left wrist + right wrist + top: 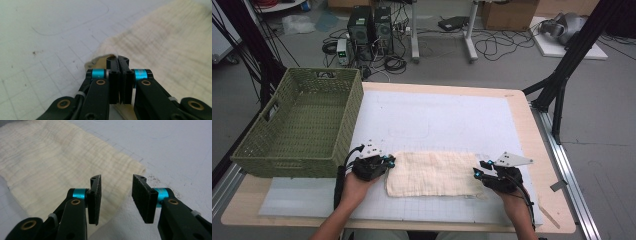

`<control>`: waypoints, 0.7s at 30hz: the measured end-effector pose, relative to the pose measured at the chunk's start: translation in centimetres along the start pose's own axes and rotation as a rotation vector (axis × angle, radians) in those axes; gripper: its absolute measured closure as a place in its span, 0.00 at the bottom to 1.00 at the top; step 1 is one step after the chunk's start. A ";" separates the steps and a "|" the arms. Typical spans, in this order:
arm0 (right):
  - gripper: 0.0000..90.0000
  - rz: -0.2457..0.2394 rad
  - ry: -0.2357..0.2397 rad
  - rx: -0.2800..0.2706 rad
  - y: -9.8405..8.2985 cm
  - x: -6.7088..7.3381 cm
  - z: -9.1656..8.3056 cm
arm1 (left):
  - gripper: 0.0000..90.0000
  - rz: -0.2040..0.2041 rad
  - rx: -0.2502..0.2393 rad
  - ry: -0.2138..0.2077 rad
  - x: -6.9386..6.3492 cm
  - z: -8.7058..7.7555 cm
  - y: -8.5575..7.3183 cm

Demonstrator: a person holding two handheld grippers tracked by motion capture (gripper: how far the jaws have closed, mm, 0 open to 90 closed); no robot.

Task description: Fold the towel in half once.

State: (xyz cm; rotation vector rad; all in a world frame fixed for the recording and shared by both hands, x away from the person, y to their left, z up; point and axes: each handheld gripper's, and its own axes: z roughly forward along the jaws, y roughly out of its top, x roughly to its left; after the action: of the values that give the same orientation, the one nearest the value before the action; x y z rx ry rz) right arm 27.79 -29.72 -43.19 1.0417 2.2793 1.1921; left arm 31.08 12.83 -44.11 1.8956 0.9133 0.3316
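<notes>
Your left gripper (119, 62) is clenched on the near-left corner of the cream cloth (432, 172) lying flat on the table (542, 150). Your right gripper (117, 192) stands released over the opposite corner; you likely need to pinch that corner before lifting to fold.

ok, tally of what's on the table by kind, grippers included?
Cream cloth: 1
Green woven basket: 1
White grid mat: 1
Grippers: 2, left gripper, right gripper
Total: 5
</notes>
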 end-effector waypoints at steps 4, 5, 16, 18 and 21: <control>0.65 0.001 0.001 0.005 0.0 0.2 0.3 | 0.97 -0.043 -0.022 0.027 1.2 -0.2 0.1; 0.65 0.000 -0.002 0.010 0.1 0.3 0.4 | 0.97 -0.050 -0.015 0.039 1.5 0.0 0.0; 0.93 -0.036 -0.025 0.108 -0.1 0.7 2.3 | 0.98 -0.078 0.022 0.123 2.3 1.1 0.0; 0.95 -0.055 -0.050 0.098 0.1 0.8 2.1 | 0.98 -0.069 0.013 0.125 2.4 1.1 0.5; 0.95 -0.043 -0.068 0.079 0.2 0.8 1.9 | 0.98 -0.061 0.018 0.132 2.4 1.5 1.0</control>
State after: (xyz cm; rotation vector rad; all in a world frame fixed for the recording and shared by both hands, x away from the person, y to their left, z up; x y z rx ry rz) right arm 28.52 -28.02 -44.06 1.0396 2.3008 1.0415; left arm 34.01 13.36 -44.36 1.8757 1.0631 0.4169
